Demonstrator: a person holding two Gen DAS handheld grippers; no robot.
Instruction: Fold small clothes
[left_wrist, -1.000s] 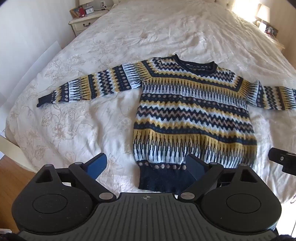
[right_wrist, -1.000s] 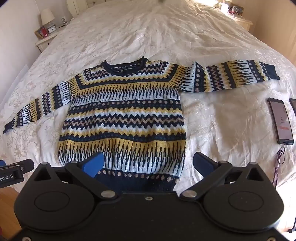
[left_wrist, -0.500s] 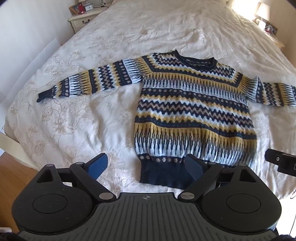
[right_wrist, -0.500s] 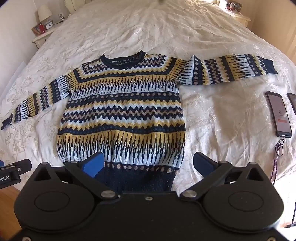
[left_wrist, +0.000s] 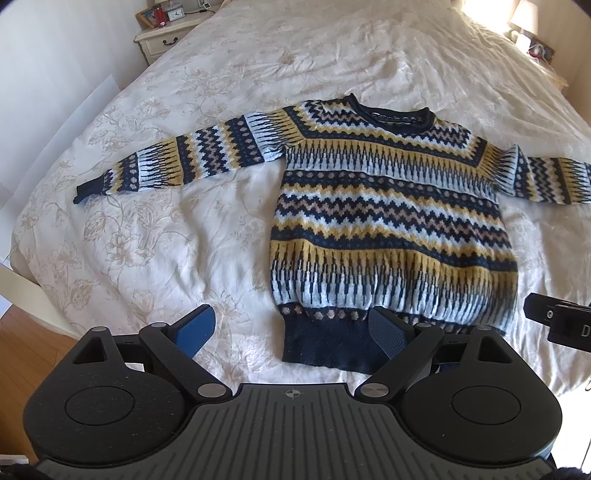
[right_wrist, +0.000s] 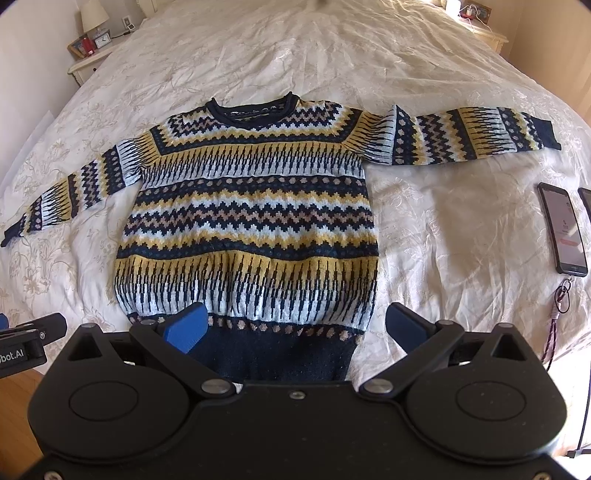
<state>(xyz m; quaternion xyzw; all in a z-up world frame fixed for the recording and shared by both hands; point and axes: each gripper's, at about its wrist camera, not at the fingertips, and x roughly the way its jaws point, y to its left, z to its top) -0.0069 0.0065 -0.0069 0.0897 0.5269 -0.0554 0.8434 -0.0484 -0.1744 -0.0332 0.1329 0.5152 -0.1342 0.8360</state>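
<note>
The sweater (right_wrist: 247, 206) lies flat on the bed (right_wrist: 424, 66), hem just ahead of both jaws, which stand wide and empty. Probably best to pinch both hem corners evenly before folding.

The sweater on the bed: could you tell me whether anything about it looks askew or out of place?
Nothing stands out. The sweater lies flat and face up on the bedspread, both sleeves spread out sideways, hem nearest the open grippers.

Right tongs (right_wrist: 293, 326) gape wide above the sweater (right_wrist: 247, 221) hem.
</note>
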